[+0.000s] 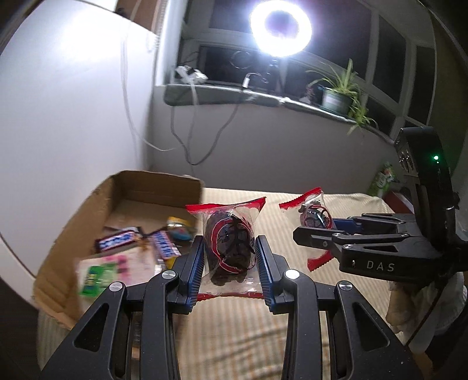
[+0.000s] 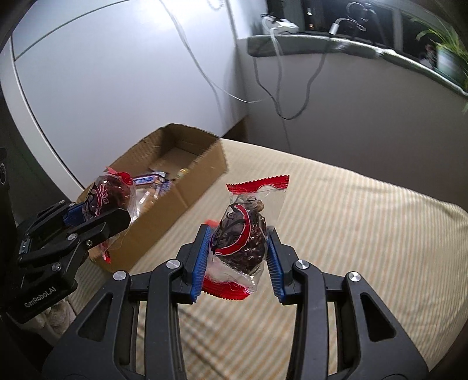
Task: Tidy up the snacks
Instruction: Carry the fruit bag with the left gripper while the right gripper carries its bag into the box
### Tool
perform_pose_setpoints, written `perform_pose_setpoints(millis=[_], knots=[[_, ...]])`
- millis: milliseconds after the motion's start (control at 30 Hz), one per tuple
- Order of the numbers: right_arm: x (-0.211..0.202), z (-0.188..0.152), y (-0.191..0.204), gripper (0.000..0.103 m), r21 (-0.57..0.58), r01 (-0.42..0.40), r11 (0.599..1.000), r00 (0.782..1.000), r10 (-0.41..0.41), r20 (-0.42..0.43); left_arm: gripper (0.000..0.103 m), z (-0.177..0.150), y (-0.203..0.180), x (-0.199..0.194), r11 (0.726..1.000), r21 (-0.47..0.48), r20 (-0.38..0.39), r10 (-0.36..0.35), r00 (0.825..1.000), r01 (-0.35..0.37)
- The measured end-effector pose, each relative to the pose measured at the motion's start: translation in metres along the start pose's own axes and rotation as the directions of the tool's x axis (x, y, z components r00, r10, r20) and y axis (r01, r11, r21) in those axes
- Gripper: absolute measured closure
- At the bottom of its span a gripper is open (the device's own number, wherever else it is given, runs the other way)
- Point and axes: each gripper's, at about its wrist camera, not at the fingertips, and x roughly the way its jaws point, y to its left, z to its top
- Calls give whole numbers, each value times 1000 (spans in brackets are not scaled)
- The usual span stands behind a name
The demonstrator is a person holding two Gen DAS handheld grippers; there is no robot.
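While the left gripper point(image 1: 231, 257) pinches a clear red-edged snack packet point(image 1: 229, 248) between its blue pads, the left wrist view has it held up above the striped cloth point(image 1: 234, 327), just right of the cardboard box point(image 1: 96, 204). Box already holds blurred snacks: blue-and-white bars point(image 1: 117, 240), a green-and-pink pack point(image 1: 101, 273). The near right wall of the box sits between packet and box floor. The right gripper point(image 1: 314, 231) comes in from the right, clamped on a second packet point(image 1: 314, 217) of the same kind. Behind: ring light point(image 1: 280, 27), potted plant point(image 1: 339, 93) on the windowsill, loose cables down the wall.

Right wrist view: right gripper point(image 2: 238, 251) jaws narrow, gripping its packet point(image 2: 245, 233) tilted, dark contents visible. Left gripper point(image 2: 96, 216) at left, closed on its packet point(image 2: 109, 193), over the near end of the box point(image 2: 187, 175). Striped cloth point(image 2: 351, 233) beyond is bare. Cables point(image 2: 280, 87) hang from the sill.
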Motion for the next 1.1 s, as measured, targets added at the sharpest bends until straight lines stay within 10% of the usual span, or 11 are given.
perform_pose_setpoints(millis=[1100], knots=[[114, 64, 101, 64, -166, -111, 980, 990, 94, -106, 70, -6, 88, -5, 981, -126, -17, 147, 989, -148]])
